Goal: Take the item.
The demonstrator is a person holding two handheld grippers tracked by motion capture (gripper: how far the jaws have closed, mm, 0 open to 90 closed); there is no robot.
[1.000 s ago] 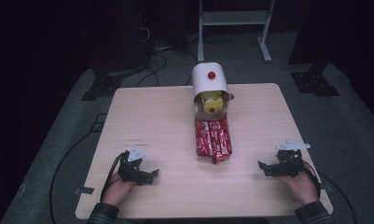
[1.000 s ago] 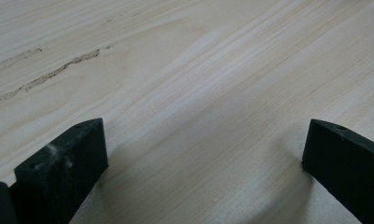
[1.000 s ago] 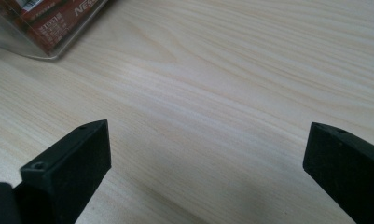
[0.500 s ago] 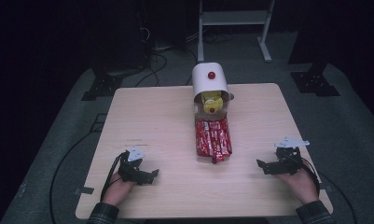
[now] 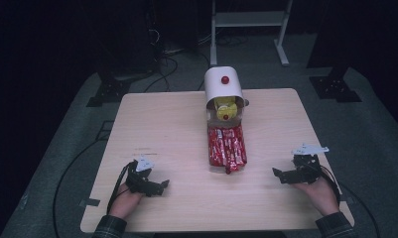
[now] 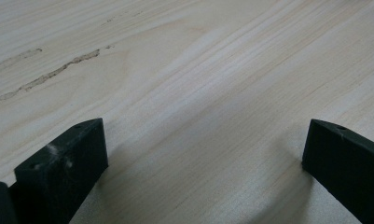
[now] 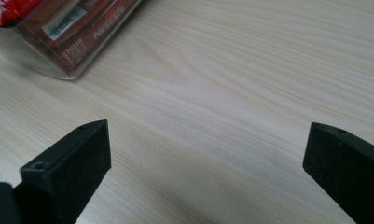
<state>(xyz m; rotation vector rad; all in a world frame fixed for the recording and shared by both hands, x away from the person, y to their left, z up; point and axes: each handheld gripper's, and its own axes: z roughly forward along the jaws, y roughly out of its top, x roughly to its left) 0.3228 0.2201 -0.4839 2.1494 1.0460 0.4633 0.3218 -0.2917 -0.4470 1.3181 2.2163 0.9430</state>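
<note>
A white cylindrical container (image 5: 224, 87) with a red knob lies on its side at the far middle of the wooden table (image 5: 162, 129); yellow items (image 5: 226, 105) show in its mouth. In front of it a clear tray (image 5: 227, 147) holds red packets, and its corner (image 7: 65, 35) appears at the top left of the right gripper view. My left gripper (image 5: 159, 186) (image 6: 205, 140) rests open on bare wood near the front left. My right gripper (image 5: 279, 175) (image 7: 208, 140) rests open at the front right, a short way from the tray, with nothing between its jaws.
Table edges lie close behind both hands. Black cables trail from each gripper over the front edge. Beyond the table, a white stand (image 5: 248, 20) and dark equipment bases (image 5: 335, 87) sit on the grey floor.
</note>
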